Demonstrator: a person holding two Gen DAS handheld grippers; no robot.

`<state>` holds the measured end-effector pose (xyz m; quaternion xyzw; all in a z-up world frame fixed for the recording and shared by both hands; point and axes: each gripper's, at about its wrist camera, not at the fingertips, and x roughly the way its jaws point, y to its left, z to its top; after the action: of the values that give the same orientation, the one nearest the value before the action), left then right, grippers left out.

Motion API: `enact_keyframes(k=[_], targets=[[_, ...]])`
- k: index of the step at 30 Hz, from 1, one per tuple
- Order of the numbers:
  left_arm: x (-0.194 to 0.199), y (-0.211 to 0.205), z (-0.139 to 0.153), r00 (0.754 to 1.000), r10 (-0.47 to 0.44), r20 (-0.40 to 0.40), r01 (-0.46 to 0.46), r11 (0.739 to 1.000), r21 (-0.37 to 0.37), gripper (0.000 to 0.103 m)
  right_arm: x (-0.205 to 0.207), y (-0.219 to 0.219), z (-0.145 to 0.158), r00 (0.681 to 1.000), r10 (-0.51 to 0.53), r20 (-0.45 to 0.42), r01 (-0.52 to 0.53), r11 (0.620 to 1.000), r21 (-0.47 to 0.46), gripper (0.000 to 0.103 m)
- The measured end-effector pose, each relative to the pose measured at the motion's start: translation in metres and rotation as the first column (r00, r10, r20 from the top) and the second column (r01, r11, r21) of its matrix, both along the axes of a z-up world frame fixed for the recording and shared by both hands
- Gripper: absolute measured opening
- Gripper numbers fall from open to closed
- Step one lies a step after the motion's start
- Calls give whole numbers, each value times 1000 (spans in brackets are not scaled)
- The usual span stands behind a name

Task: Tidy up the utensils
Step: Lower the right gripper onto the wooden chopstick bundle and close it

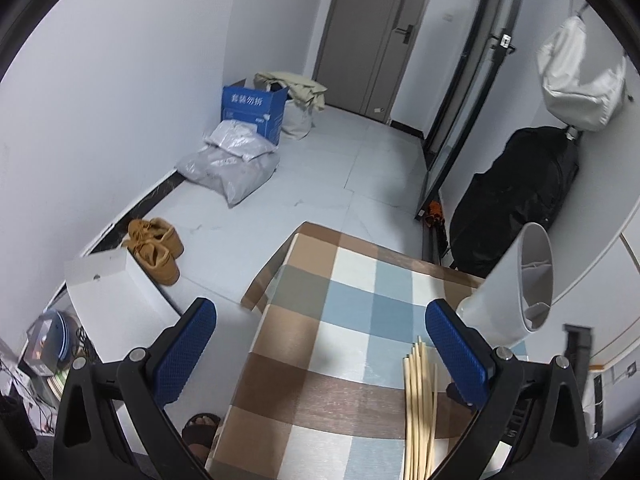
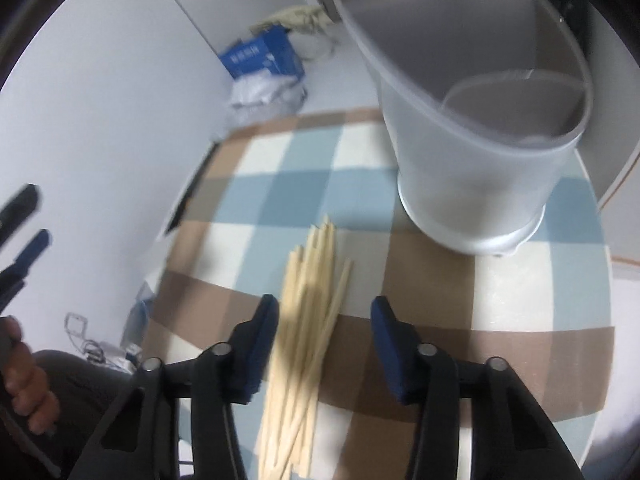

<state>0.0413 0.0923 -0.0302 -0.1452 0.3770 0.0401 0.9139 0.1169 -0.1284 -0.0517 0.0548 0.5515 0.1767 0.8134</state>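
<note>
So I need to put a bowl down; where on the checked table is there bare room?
Free: the checked cloth left of the chopsticks, out to the table's left edge. Crowded: the right side, where the white holder stands just beyond the chopsticks.

A checked cloth in brown, blue and white (image 1: 344, 320) covers the table. On the pale tiled floor to the left sit a pair of tan shoes (image 1: 156, 248) beside a white box (image 1: 112, 292). Farther off by the left wall lie grey plastic parcels (image 1: 232, 164), with a blue carton (image 1: 254, 110) behind them and a beige cloth (image 1: 292, 86) draped over a bag. A grey door (image 1: 372, 36) stands at the far end; a black bag (image 1: 516, 200) leans on the right.
</note>
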Motion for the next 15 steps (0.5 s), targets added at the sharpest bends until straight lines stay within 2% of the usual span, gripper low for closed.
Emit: enact_keyframes(k=[2, 8, 12, 15], targets=[[3, 4, -4, 1000, 6, -22, -6, 1000, -29, 102, 6, 2, -8, 1000, -4, -30, 3, 1000, -17, 33], [4, 9, -6, 999, 5, -49, -7, 998, -56, 102, 19, 8, -22, 996, -49, -71, 43, 995, -85, 25], [4, 11, -6, 999, 1, -46, -3, 998, -58, 102, 20, 15, -20, 997, -52, -63, 44, 991, -130, 23], [4, 10, -5, 999, 2, -41, -4, 998, -57, 102, 20, 19, -22, 996, -60, -60, 49, 986, -160, 12]])
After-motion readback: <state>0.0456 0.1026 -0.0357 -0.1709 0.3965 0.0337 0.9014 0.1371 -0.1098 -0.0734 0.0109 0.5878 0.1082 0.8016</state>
